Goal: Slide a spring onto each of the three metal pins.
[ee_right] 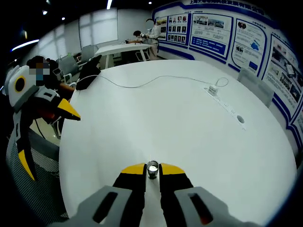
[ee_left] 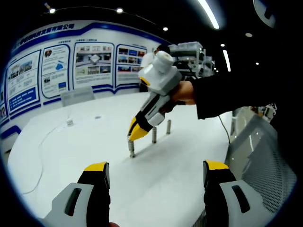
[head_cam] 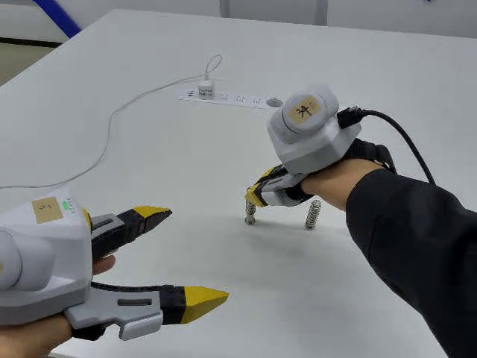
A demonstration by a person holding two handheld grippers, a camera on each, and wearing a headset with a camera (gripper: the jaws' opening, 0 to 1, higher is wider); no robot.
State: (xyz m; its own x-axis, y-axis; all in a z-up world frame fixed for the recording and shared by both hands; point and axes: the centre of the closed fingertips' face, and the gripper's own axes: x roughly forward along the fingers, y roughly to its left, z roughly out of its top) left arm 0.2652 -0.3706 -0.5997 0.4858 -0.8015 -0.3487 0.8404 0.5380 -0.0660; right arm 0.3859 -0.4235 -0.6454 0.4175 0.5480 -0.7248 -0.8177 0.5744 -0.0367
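**Three pins, two springs, one gripper clamped**

In the left gripper view, three metal pins [ee_left: 154, 135] stand upright in a row on the white table [head_cam: 186, 164]. The right gripper [head_cam: 252, 198] has its jaws pinched around a spring [ee_right: 152, 169] at the end pin of that row. A second spring [head_cam: 313, 214] sits on a pin just beside it. The left gripper [head_cam: 195, 255] hovers well apart, its jaws spread and holding nothing. Each gripper bears one tan sticker [head_cam: 305, 109], and the handwriting on it is unreadable. One power strip [head_cam: 231, 98] lies beyond.
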